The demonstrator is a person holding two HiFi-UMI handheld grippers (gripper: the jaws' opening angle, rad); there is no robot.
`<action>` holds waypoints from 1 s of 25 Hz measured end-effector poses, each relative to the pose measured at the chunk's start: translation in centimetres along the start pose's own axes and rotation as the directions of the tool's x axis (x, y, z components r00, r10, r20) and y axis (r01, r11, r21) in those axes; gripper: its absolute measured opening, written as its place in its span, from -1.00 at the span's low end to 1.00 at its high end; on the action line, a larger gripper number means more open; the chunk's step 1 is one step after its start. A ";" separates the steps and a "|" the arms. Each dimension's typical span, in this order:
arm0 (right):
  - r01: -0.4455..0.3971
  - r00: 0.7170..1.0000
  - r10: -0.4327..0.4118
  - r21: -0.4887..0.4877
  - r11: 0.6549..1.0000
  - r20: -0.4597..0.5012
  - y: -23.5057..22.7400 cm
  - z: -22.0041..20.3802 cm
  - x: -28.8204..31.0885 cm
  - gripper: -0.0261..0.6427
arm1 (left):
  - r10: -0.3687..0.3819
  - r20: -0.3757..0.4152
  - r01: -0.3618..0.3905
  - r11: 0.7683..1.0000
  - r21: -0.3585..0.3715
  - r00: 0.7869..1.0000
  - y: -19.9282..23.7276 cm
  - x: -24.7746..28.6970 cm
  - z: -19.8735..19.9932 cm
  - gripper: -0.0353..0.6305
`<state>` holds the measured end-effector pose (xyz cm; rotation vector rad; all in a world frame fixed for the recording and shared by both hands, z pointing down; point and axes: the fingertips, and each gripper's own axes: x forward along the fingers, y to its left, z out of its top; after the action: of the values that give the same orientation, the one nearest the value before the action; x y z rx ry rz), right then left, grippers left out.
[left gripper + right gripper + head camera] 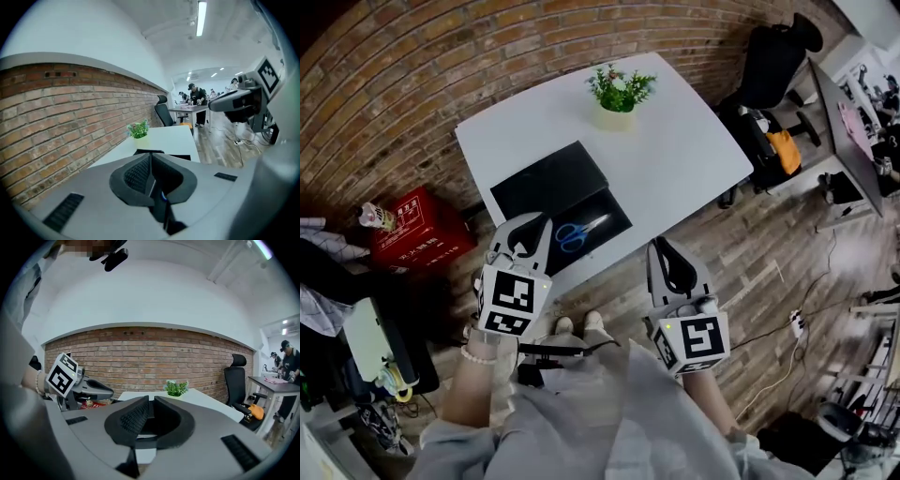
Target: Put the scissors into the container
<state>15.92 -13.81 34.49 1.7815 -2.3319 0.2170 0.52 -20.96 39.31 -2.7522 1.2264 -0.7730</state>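
Observation:
Blue-handled scissors (577, 233) lie inside a shallow black container (617, 223) near the front edge of the white table (684, 150). A black lid (548, 181) rests beside it, toward the wall. My left gripper (529, 219) hangs at the table's front edge, just left of the scissors, with its jaws together and nothing in them. My right gripper (662, 244) is off the table over the floor, right of the container, also shut and empty. In the left gripper view the pads (140, 174) meet, and the container (180, 156) shows just beyond them.
A potted plant (619, 92) stands at the table's far edge by the brick wall. A red box (422, 228) sits on the floor to the left. A black office chair (773, 56) and a desk (848, 131) are at the right. Cables (797, 323) cross the wood floor.

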 end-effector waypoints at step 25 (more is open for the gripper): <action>-0.187 0.978 0.197 -0.128 0.974 0.074 5.9 4.5 2.7 -0.74 | 0.210 0.234 -0.189 0.976 -0.107 0.949 3.4 -11.5 6.9 -0.82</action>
<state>9.20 -15.83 30.81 1.5392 -2.5206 0.0271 -5.22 -16.36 27.55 -2.6277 1.4810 -0.3606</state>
